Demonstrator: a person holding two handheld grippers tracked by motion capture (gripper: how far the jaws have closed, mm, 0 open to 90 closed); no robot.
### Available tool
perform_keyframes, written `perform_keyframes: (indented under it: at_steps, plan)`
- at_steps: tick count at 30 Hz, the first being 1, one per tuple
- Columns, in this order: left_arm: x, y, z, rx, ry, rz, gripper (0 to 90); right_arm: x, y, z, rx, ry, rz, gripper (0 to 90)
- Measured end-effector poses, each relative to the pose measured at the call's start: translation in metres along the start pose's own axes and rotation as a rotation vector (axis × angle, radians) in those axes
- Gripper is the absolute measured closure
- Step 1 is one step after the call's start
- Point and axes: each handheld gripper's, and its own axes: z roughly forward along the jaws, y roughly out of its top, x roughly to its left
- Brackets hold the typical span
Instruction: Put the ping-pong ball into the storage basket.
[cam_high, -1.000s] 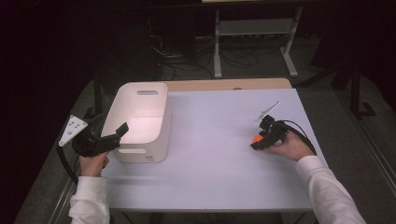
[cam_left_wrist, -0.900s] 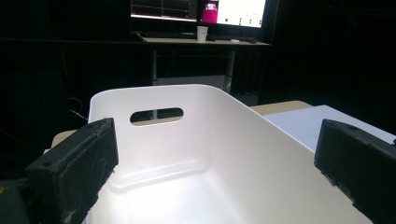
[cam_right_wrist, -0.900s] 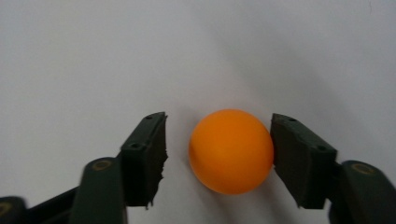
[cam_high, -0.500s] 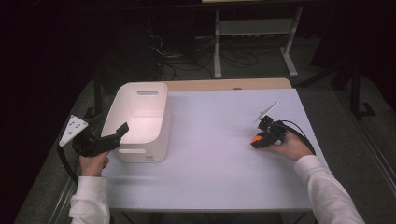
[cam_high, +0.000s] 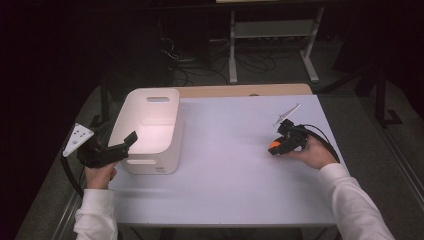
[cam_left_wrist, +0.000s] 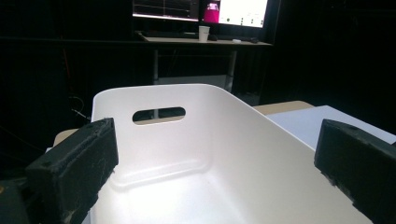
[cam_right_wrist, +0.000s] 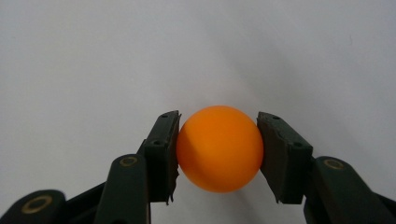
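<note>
An orange ball (cam_right_wrist: 219, 148) sits clamped between the two black jaws of my right gripper (cam_right_wrist: 218, 154), just over the pale table. From above, that ball (cam_high: 274, 145) and right gripper (cam_high: 278, 146) are at the table's right side. A white plastic bin (cam_high: 150, 130) with handle slots stands at the left; its inside (cam_left_wrist: 196, 163) looks empty. My left gripper (cam_high: 127, 142) is open at the bin's near left rim, with its jaws spread wide and pointing into the bin.
The pale table top (cam_high: 235, 180) stretches between the bin and the right hand. A wooden strip (cam_high: 240, 90) runs along the far edge. Beyond it stand a metal stand (cam_high: 270, 45) and cables on a dark floor. Monitors (cam_left_wrist: 201, 9) glow on a far desk.
The right gripper with the ball has shifted very slightly. The left gripper has stayed by the bin's rim.
</note>
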Motion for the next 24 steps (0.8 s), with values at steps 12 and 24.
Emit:
perform_keyframes:
  at_steps: [12, 24]
  plan:
    - [0.001, -0.001, 0.0, -0.001, 0.003, -0.004, 0.0, 0.01, 0.018, -0.019, -0.016, 0.011, -0.045, 49.6]
    - [0.002, -0.002, 0.0, 0.001, 0.006, -0.004, 0.0, 0.028, 0.036, -0.026, -0.026, 0.03, -0.116, 49.6]
